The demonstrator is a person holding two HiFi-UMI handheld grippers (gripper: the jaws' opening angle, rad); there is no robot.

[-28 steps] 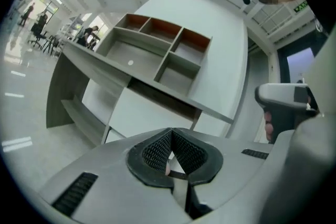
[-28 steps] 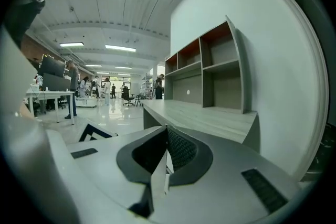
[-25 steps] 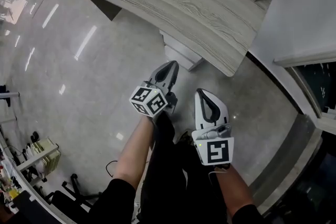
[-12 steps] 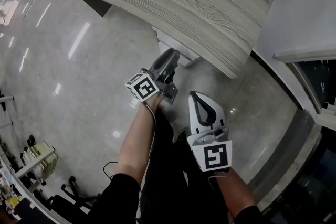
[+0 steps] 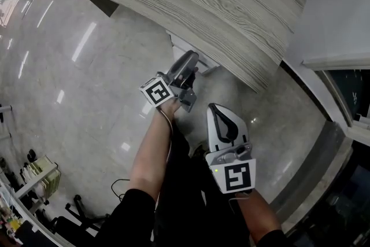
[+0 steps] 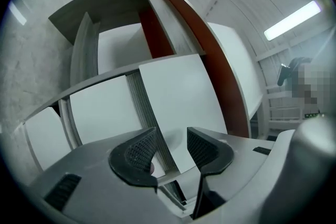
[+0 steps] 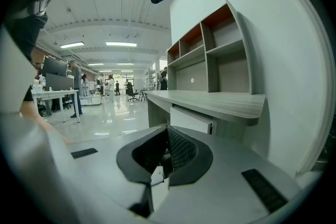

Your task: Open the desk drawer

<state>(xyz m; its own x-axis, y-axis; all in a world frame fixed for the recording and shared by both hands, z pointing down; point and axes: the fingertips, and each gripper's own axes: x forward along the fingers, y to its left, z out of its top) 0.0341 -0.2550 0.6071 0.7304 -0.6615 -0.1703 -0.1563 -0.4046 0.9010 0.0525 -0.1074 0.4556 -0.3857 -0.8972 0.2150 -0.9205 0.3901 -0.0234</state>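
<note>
Lower centre of the head view: the person's forearms (image 5: 151, 150) extend up the frame, each hand holding one gripper.

Right gripper (image 5: 216, 110): lower right of centre. In its own view the right gripper (image 7: 168, 138) has both mesh pads closed against each other, with nothing between them. It is empty.

Left gripper (image 5: 191, 60): just above and left of the right one, at frame centre. In its own view the left gripper (image 6: 172, 134) has its jaws opening. The pads stand apart and grip nothing. Beyond the gap lie a white panel (image 6: 178, 93) and a grey strip (image 6: 140, 99). No pad presses on either.

Drawer (image 5: 185, 47): a white front under the desk edge, directly above the left gripper's tips in the head view and very near them. Contact cannot be confirmed. In the right gripper view the drawer (image 7: 190, 119) sits right of centre, closed, well apart from that gripper.

Desk top (image 5: 219, 3): wood-grain slab across the upper frame, over a glossy floor (image 5: 87, 95).
</note>
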